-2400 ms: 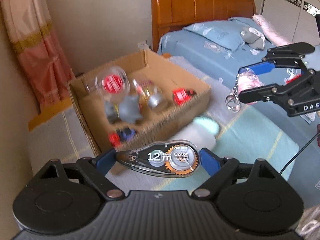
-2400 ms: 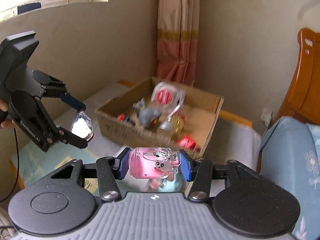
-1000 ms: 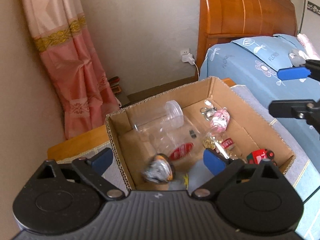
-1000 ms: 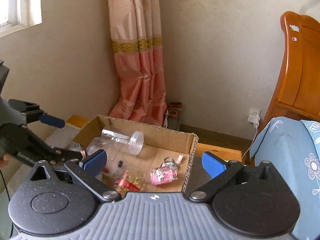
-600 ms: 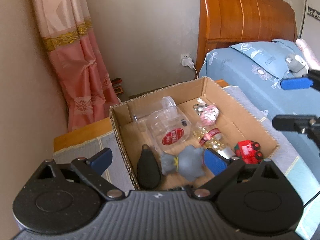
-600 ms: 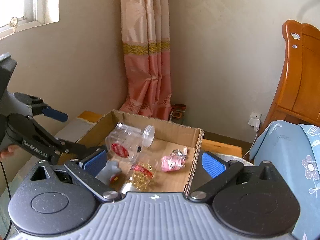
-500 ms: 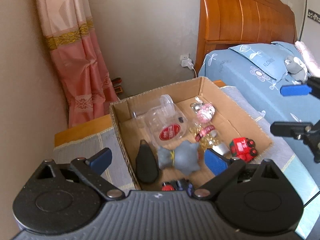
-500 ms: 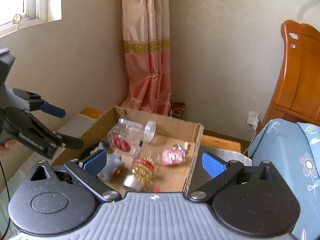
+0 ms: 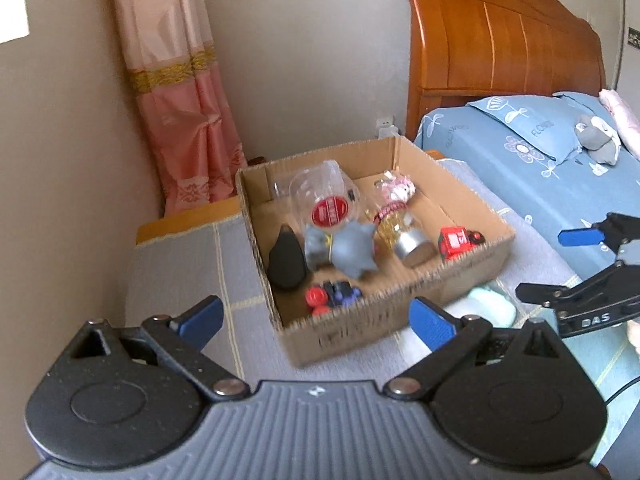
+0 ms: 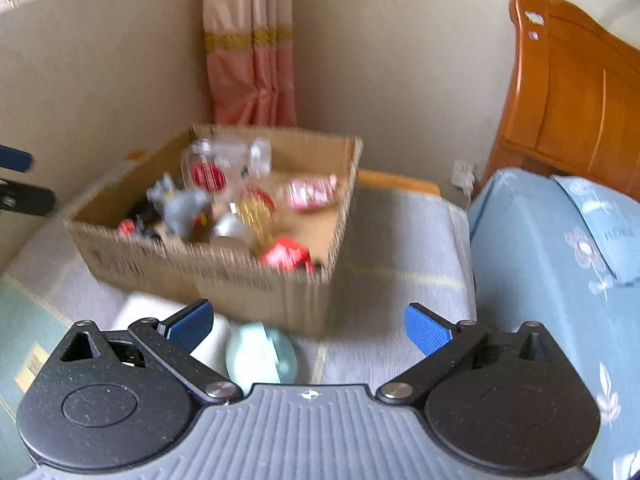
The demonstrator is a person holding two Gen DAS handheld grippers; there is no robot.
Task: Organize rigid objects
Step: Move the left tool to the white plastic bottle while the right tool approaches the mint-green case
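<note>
from the left wrist view, the left gripper (image 9: pixel 314 320) stood spread wide with nothing between its blue pads (image 9: pixel 430 323), hovering short of the cardboard box (image 9: pixel 400 312) on the grey cloth (image 9: pixel 180 264). inside the box lay a clear jar (image 9: pixel 320 192) on its side with a round red label (image 9: pixel 331 212) whose lettering was too small to read, a black teardrop-shaped piece (image 9: pixel 286 262) near the left wall, a grey toy figure (image 9: pixel 348 250) just beside it, a small red and blue toy (image 9: pixel 332 295) near the front wall, a bottle of gold beads with a silver cap (image 9: pixel 400 232), a pink keychain charm (image 9: pixel 396 190) toward the back, and a red toy car (image 9: pixel 456 242) by the right wall. some dark writing on the box front was blurred beyond reading. a pale green object (image 9: pixel 490 308) sat on the cloth just beside the box's front corner. at the right edge the right gripper (image 9: pixel 560 264) was also held apart and empty, its black arm printed with "das". the blue bedding (image 9: pixel 532 152) carried the word "flores".

from the right wrist view, blurred by motion, the right gripper (image 10: pixel 308 326) was parted wide, gripping nothing. the box (image 10: pixel 256 280) stood ahead with the jar (image 10: pixel 224 164), grey figure (image 10: pixel 180 204), beads bottle (image 10: pixel 244 216), pink charm (image 10: pixel 312 192) and red car (image 10: pixel 286 256) inside. the pale green object (image 10: pixel 260 354) lay on the cloth between the pads, touching neither. the left gripper's tips (image 10: pixel 20 184) showed at the left edge.
</note>
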